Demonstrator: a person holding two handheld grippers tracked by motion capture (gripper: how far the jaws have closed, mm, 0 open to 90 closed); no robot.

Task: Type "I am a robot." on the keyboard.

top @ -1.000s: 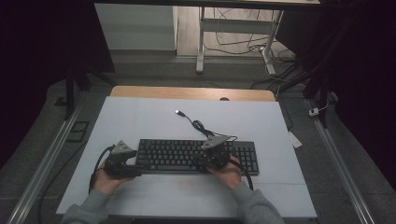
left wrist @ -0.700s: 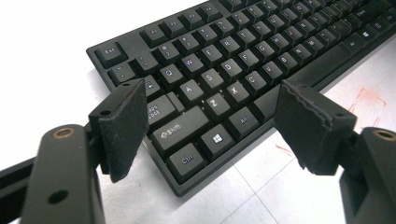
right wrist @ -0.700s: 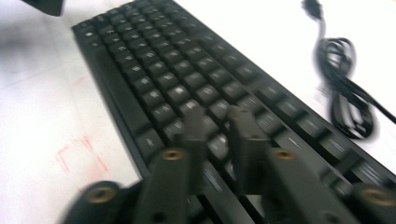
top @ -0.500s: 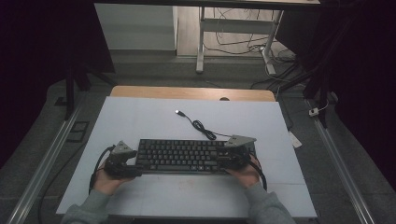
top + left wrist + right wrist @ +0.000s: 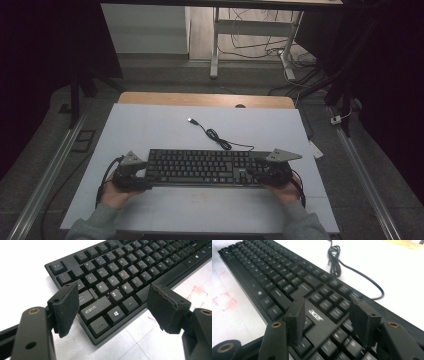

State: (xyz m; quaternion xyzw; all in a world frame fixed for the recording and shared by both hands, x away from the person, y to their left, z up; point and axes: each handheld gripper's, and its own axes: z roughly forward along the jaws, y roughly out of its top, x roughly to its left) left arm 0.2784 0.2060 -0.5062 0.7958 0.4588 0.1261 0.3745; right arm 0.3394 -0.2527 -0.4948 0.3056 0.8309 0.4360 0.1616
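1. Keyboard (image 5: 205, 167) is the thing in play, a black one lying flat on the white table top (image 5: 150, 130), near the person's edge, long side running left to right.
2. Left gripper (image 5: 112, 305) sits at the keyboard's left end with its jaws spread wide. In the left gripper view the bottom-left corner (Ctrl, Shift, Windows keys) lies between the pads, but neither pad presses on it, so nothing is grasped.
3. Right gripper (image 5: 325, 320) is at the right end, over the keys next to the brand logo. Its jaws have just been opening; they stand apart above the keys and grip nothing.
4. From the high view, the left gripper (image 5: 131, 172) and right gripper (image 5: 270, 172) bracket the keyboard's two ends, with the person's hands behind them coming in from the bottom edge.
5. Keyboard's black cable (image 5: 220, 140) loops away across the white top behind it, with the USB plug (image 5: 191, 120) lying loose farther back.
6. Faint red mark (image 5: 199, 199) on the white surface just in front of the keyboard.
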